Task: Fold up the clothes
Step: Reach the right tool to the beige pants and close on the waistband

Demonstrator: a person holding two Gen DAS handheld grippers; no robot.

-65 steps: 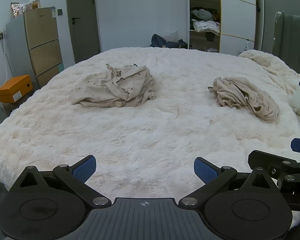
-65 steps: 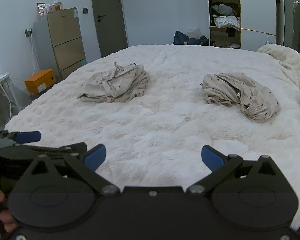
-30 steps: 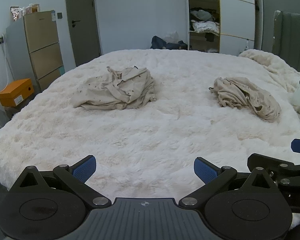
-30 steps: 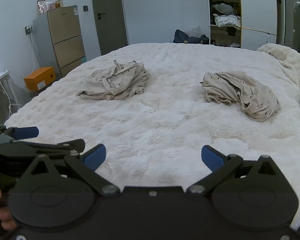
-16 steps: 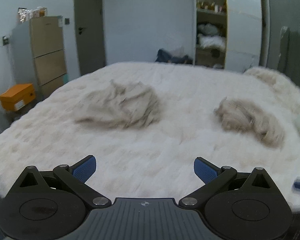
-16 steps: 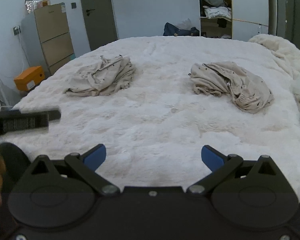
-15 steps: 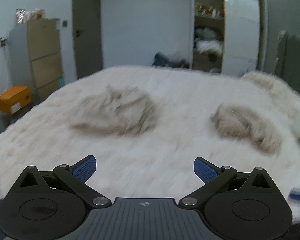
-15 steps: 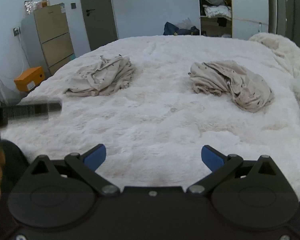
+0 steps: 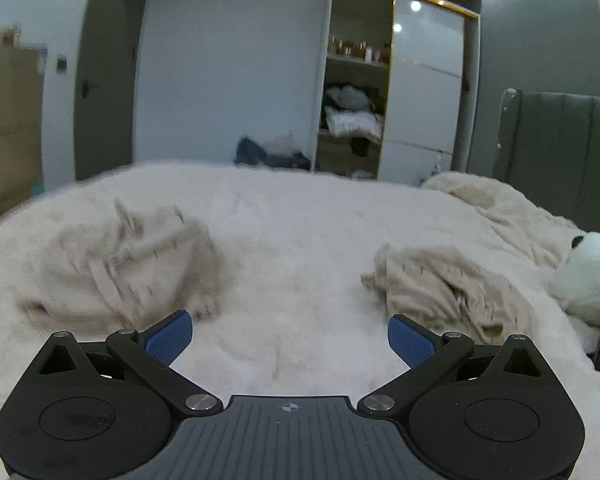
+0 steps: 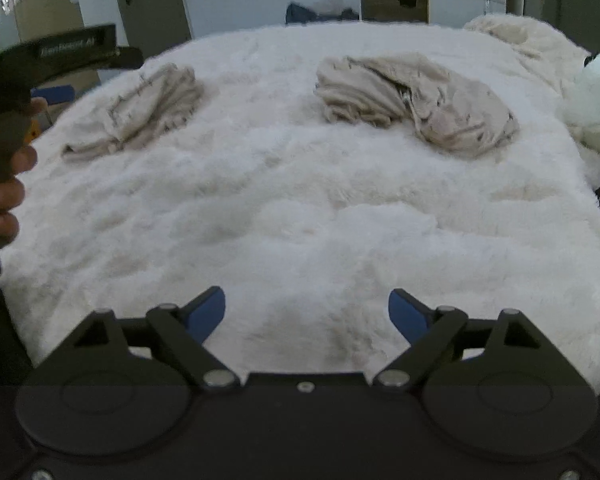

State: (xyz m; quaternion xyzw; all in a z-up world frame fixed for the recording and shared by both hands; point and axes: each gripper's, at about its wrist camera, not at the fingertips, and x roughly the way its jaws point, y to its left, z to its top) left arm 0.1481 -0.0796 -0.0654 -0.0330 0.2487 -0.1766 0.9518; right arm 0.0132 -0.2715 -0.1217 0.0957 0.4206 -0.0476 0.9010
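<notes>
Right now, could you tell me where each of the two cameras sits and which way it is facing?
Left wrist view: sits on the left gripper, low over the fluffy bed, facing the wardrobe; only its open blue-padded fingers show.
Right wrist view: sits on the right gripper, tilted down at the bed; its jaws are closing with nothing between them, and the person's left hand shows at the left edge.
Shared: both crumpled beige garments, left garment and right garment, and the white plush toy.
</notes>
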